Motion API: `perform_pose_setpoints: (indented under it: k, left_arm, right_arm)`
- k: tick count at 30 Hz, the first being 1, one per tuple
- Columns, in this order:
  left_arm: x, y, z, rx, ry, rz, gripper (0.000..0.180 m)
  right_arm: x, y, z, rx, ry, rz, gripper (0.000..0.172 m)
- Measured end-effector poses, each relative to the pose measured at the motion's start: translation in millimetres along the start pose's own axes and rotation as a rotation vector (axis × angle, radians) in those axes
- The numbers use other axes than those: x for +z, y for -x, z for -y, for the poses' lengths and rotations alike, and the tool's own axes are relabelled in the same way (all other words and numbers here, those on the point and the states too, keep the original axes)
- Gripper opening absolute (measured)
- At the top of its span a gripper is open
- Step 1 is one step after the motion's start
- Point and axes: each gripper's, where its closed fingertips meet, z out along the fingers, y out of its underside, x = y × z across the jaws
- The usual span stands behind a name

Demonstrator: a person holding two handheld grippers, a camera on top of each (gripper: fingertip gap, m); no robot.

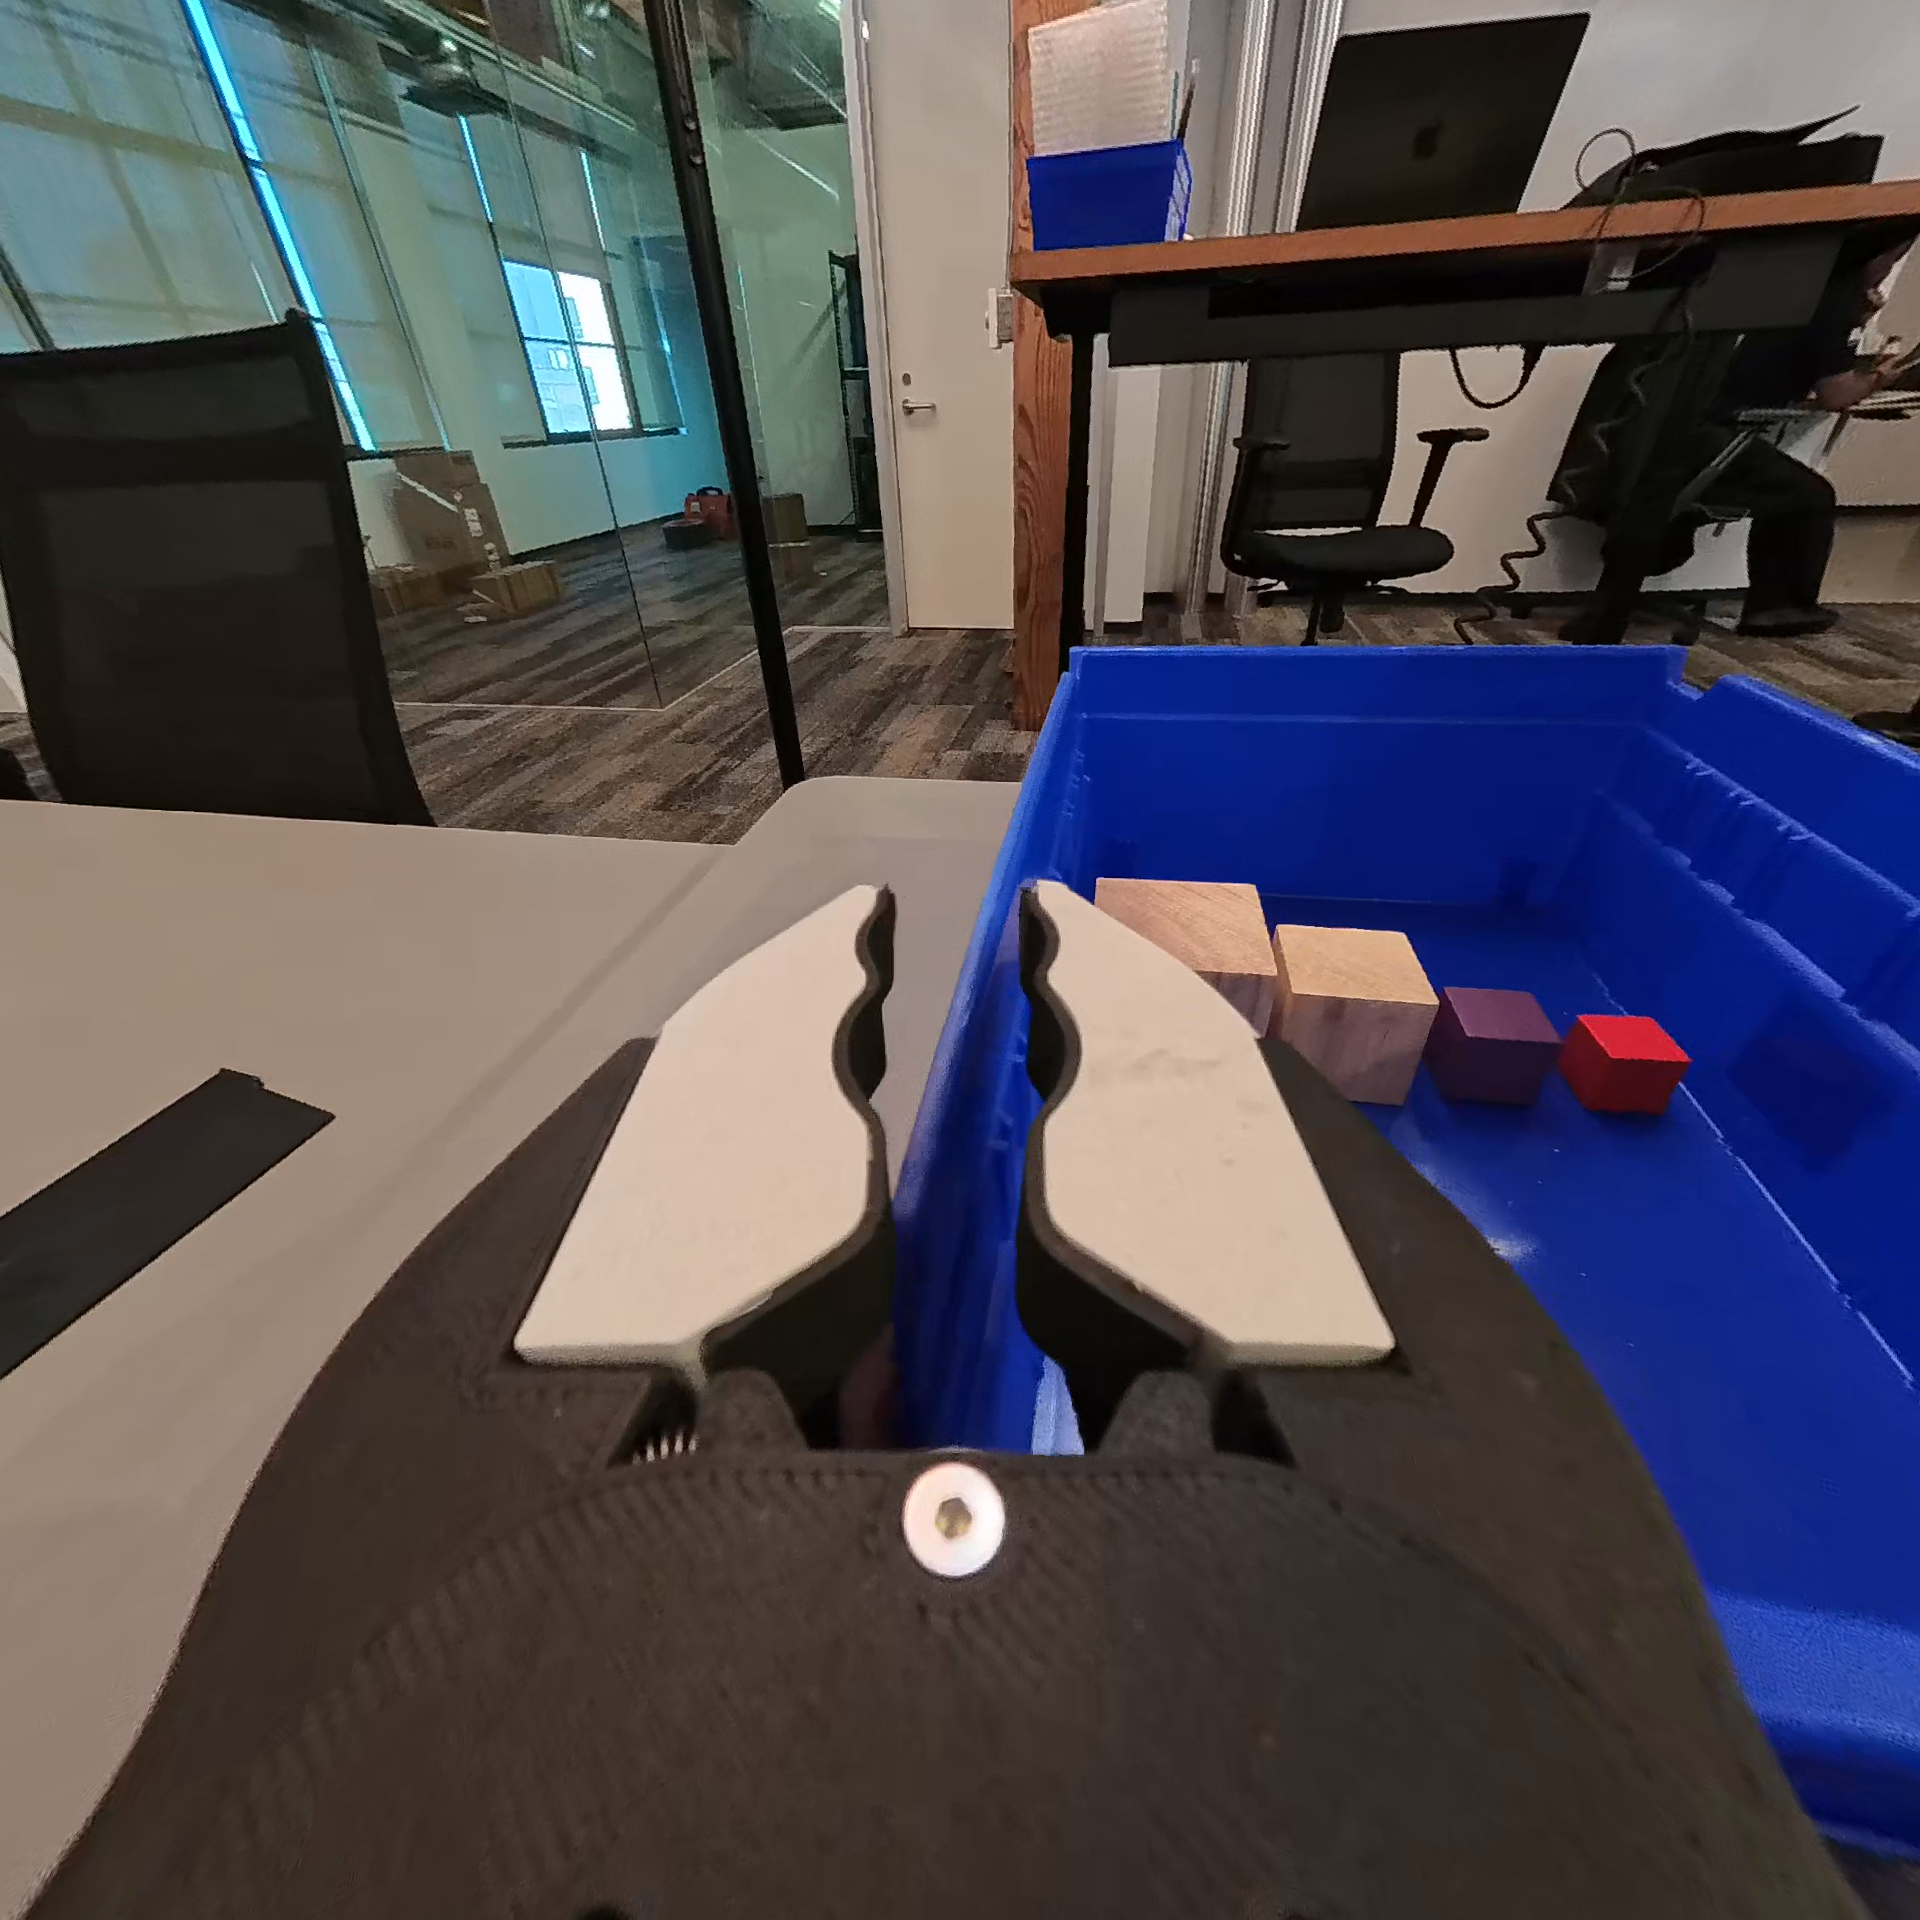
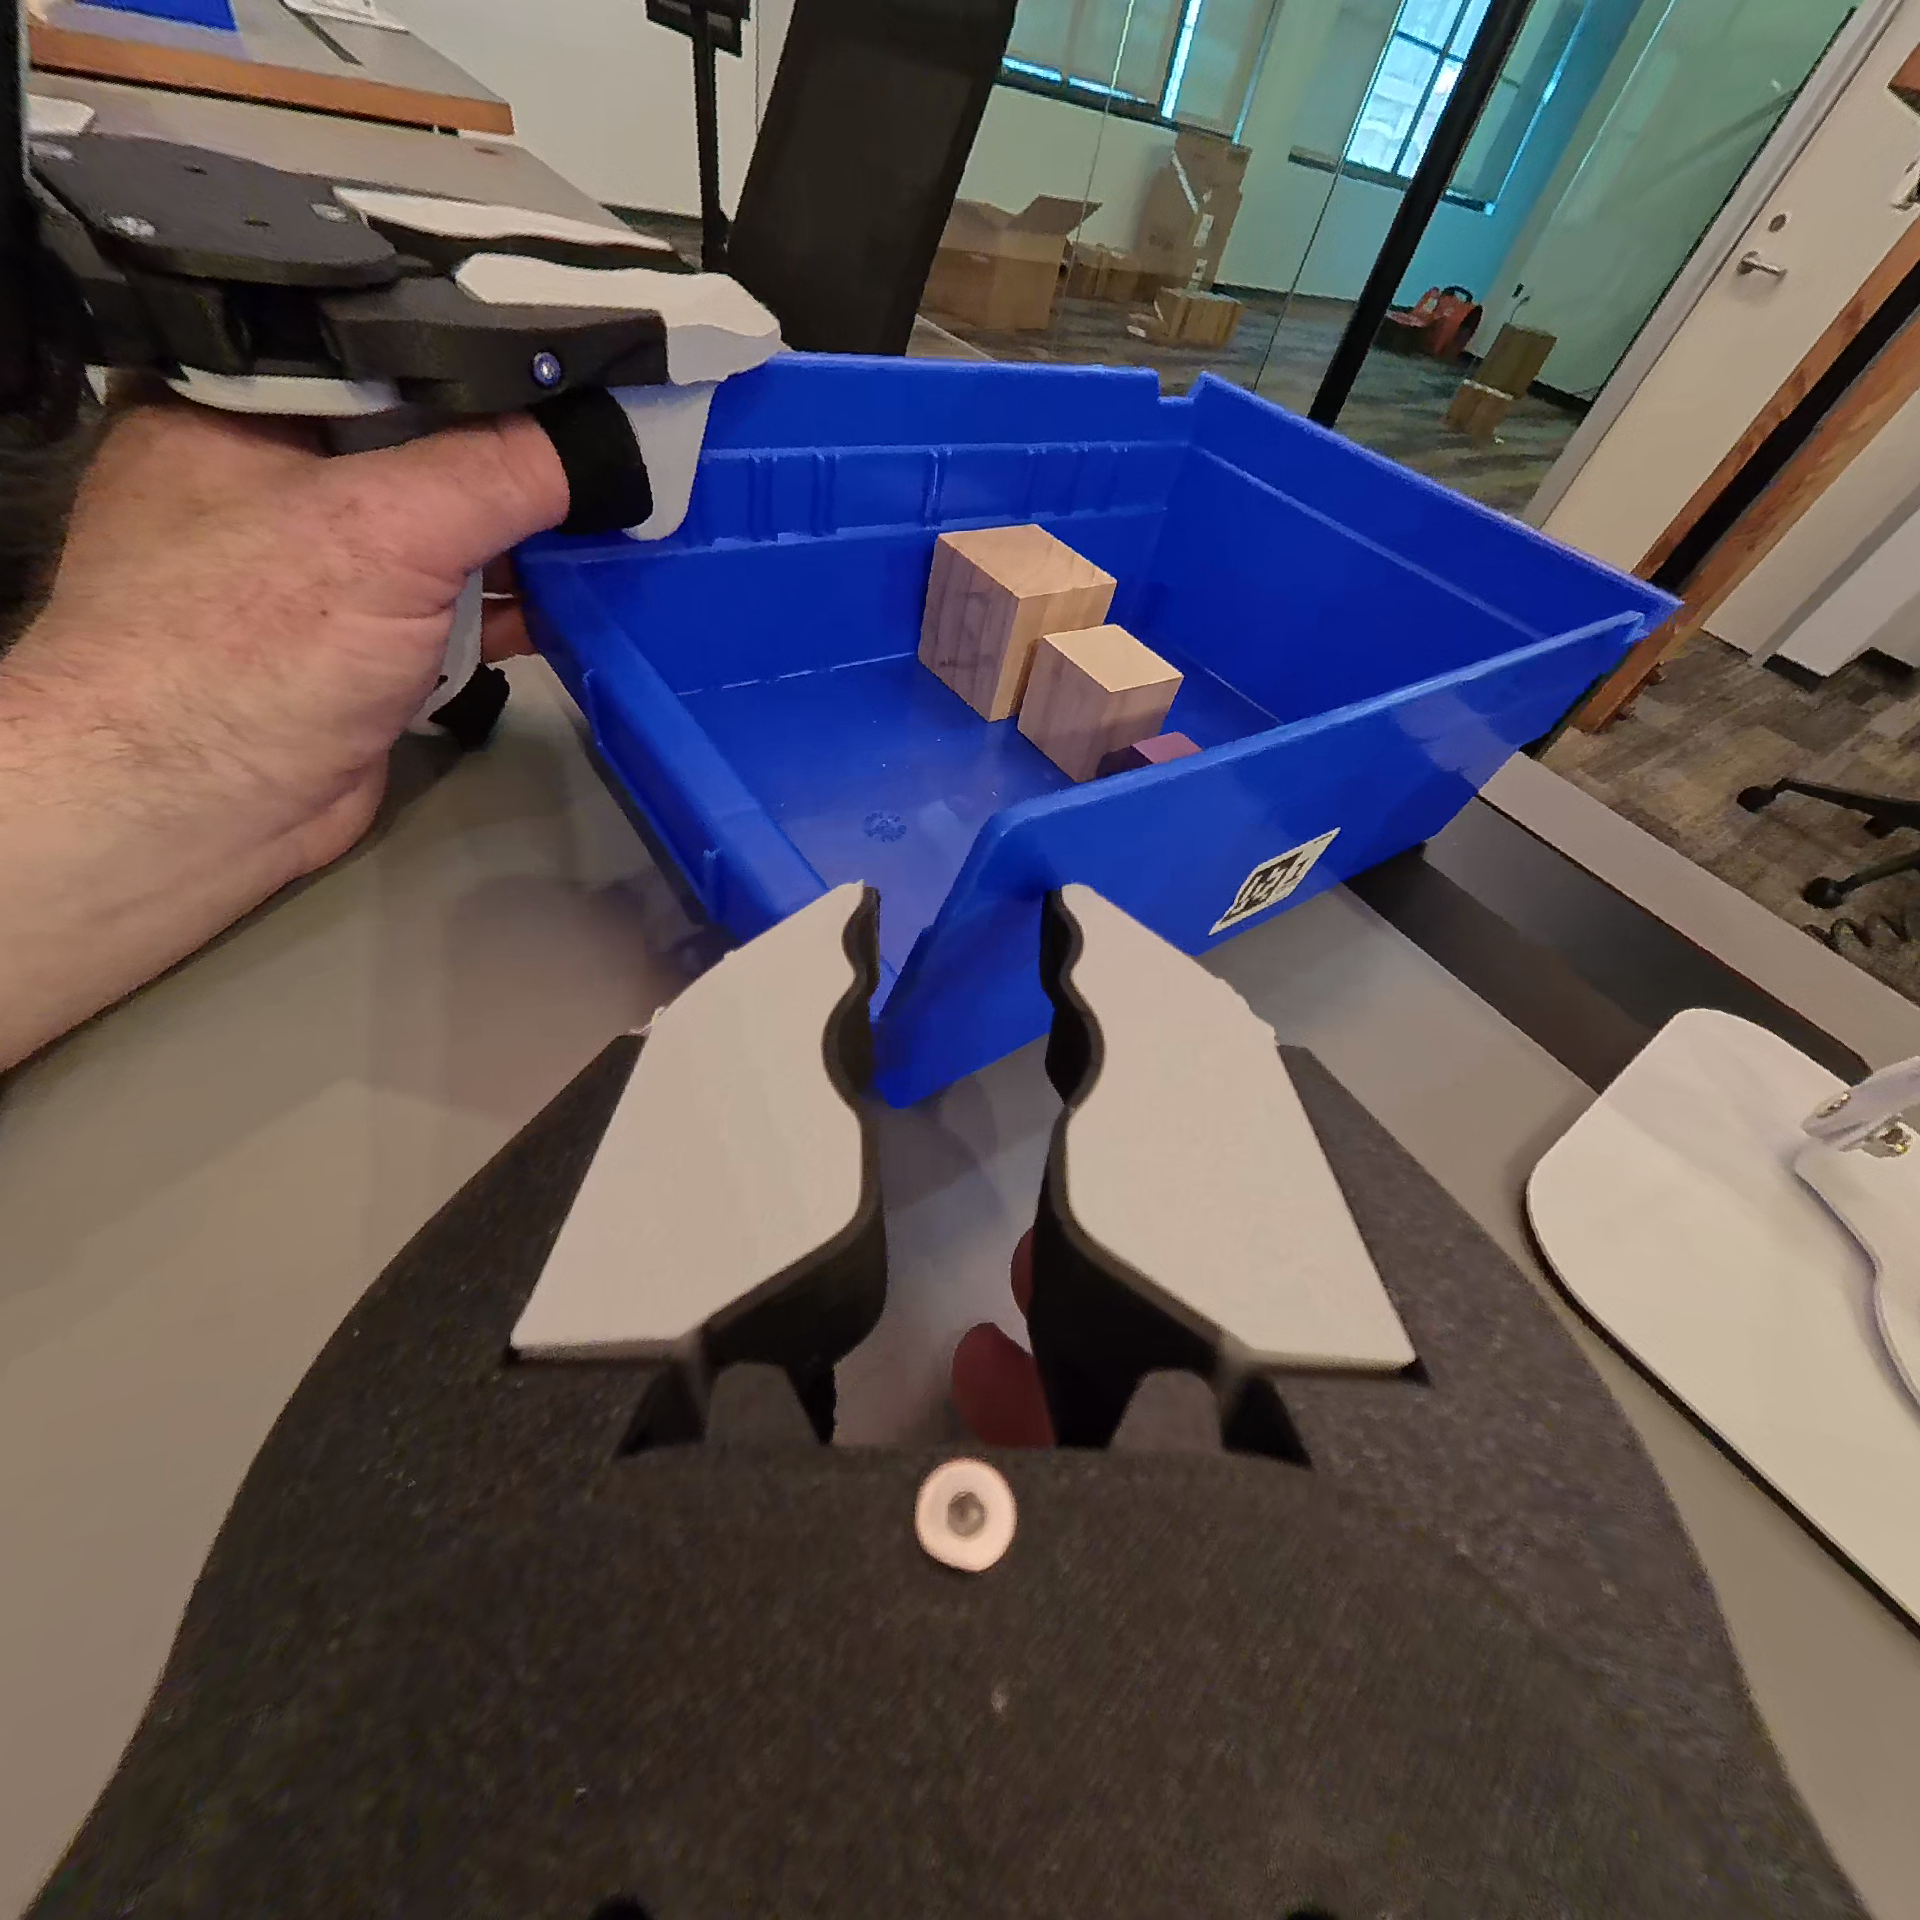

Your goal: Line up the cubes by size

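Cubes sit in a row on the floor of the blue bin (image 1: 1351, 748), toward its far wall as your left tongs see it: the biggest wooden cube (image 1: 1195, 930) on the left, a slightly smaller wooden cube (image 1: 1351, 1013) just beside it, then a purple cube (image 1: 1491, 1044), then a red cube (image 1: 1623, 1062) at the right end. They run from large to small. The two wooden cubes look to be touching or nearly so; the purple and red ones stand close together with a thin gap between them. From your right side, the low front wall of the bin hides all but the top of the purple cube and hides the red cube entirely.

Your left gripper (image 1: 956, 904) straddles the bin's side wall, one finger outside over the grey table (image 1: 312, 987) and one inside the bin. The fingers stand apart and you can see space between each pad and the wall, so they are not pressing on it. The right wrist view shows the same gripper sitting at the bin's far corner with your left hand (image 2: 208, 623) wrapped around its handle.

Your right gripper (image 2: 956, 914) straddles the near corner of the bin, fingers parted, with the blue wall between them and a visible gap on at least the right side. A white flat plate (image 2: 1714, 1247) lies on the table to the right
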Motion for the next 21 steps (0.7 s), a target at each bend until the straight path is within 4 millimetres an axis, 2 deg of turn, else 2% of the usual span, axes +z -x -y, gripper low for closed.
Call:
perform_pose_setpoints:
  k: [7, 21]
  left_arm:
    - [-2.1, 8.2, -0.7, -0.023, 0.001, 0.016, 0.023]
    - [-0.6, 7.9, -3.7, -0.028, 0.017, 0.015, 0.021]
  right_arm:
    - [-6.4, -1.2, 6.3, 0.000, -0.056, -0.011, 0.032]
    - [-9.7, 1.5, 9.2, -0.036, -0.085, -0.020, 0.034]
